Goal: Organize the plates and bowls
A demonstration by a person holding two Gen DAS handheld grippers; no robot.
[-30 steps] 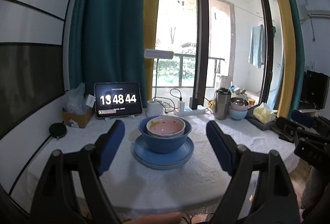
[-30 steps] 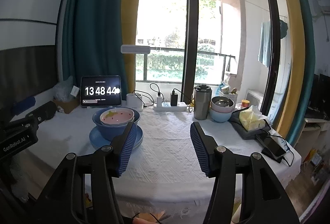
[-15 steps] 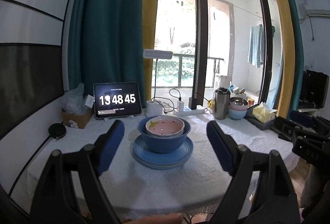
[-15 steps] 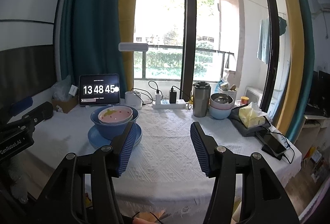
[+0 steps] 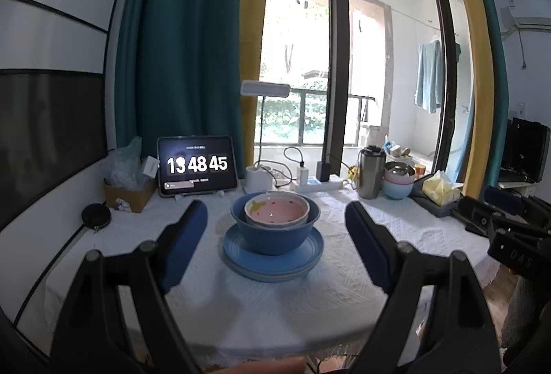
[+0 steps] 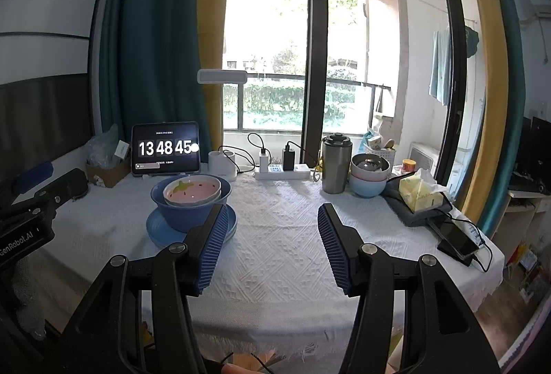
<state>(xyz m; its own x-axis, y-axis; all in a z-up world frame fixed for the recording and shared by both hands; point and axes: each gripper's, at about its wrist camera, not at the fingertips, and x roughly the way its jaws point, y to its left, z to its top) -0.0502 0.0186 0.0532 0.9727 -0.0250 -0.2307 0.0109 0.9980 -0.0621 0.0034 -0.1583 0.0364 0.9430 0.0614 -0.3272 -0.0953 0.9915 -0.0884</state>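
You are holding the left gripper point(image 5: 275, 233) and right gripper point(image 6: 272, 233) wide open and empty; nothing has changed, the pink bowl point(image 5: 276, 211) is sitting nested between the left jaws.

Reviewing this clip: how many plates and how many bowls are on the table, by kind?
Plates: 1, the blue plate under the stack.
Bowls: 4, blue bowl, pink bowl, light blue bowl, pale pink bowl.
Total: 5
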